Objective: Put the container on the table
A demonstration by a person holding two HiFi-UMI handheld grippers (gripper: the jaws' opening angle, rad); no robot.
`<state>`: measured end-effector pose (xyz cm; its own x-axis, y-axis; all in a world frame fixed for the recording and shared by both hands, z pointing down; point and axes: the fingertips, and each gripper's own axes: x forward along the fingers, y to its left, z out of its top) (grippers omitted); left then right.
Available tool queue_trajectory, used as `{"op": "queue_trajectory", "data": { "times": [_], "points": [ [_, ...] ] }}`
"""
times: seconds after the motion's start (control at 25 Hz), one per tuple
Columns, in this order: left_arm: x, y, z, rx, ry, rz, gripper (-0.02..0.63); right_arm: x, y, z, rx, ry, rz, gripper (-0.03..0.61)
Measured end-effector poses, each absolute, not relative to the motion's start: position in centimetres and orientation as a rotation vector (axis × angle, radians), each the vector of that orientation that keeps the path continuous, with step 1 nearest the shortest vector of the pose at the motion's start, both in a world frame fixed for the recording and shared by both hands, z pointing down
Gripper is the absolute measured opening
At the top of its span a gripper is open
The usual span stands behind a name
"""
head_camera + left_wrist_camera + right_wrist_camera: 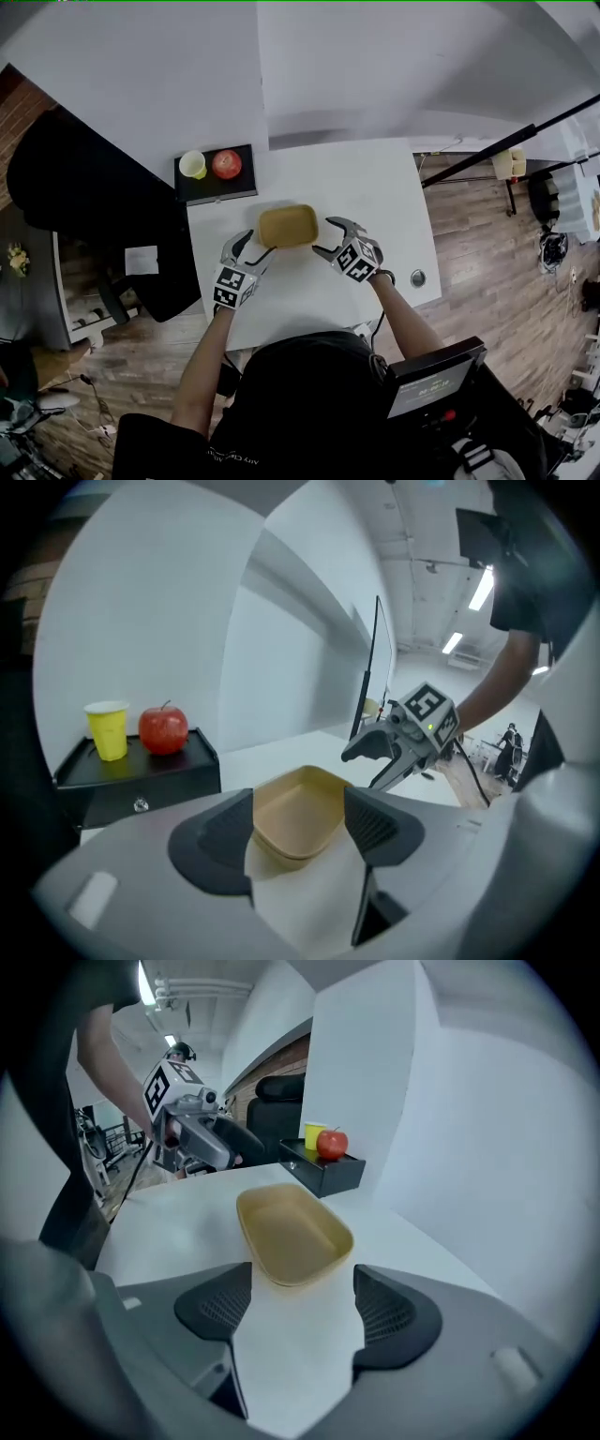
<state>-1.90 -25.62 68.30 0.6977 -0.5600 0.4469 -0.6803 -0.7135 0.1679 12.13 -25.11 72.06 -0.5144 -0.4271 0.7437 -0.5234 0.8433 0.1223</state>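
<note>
1. The container (288, 226), a shallow tan tub, sits flat and upright on the white table (375, 187), about mid-table in the head view; it is empty
2. My left gripper (255, 249) is at 8 o'clock of the tub, my right gripper (328, 239) at 4 o'clock, one on each side of its near edge. I read this as a two-sided carry: a wide, light tub stays level when taken from both ends
3. Left tongs: wide. The left gripper view shows the tub's near corner framed between the pads, with a gap on each side as far as I can see, so nothing is pinched
4. Right tongs: wide too. The right gripper view shows the tub just ahead of the pads at 12 o'clock and only bare table between them
5. At 10 o'clock of the tub a black box (216, 190) stands at the table's far left corner and carries a yellow cup (193, 164) and a red apple (226, 163), well apart from the tub and out of my working lane
6. Judgement: the tub rests on its own base with neither gripper gripping it, so the placing looks done. What remains is to draw both grippers off towards 6 o'clock without nudging the rim
</note>
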Motion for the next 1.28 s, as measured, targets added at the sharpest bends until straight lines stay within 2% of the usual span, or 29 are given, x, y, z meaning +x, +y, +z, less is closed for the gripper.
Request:
{"op": "queue_trajectory", "data": {
  "times": [0.16, 0.6, 1.28],
  "points": [
    [-1.5, -26.2, 71.5, 2.552, -0.927, 0.612, 0.309, 11.6, -25.2, 73.5, 0.673, -2.212, 0.22, 0.388],
    [-1.3, -27.7, 73.1, 2.415, -0.996, 0.582, 0.314, 9.6, -26.1, 75.4, 0.629, -2.197, 0.267, 0.387],
    [-7.1, -29.8, 73.6, 2.283, -1.198, 0.508, 0.314, 3.8, -28.5, 75.4, 0.605, -2.21, 0.252, 0.377]
  ]
}}
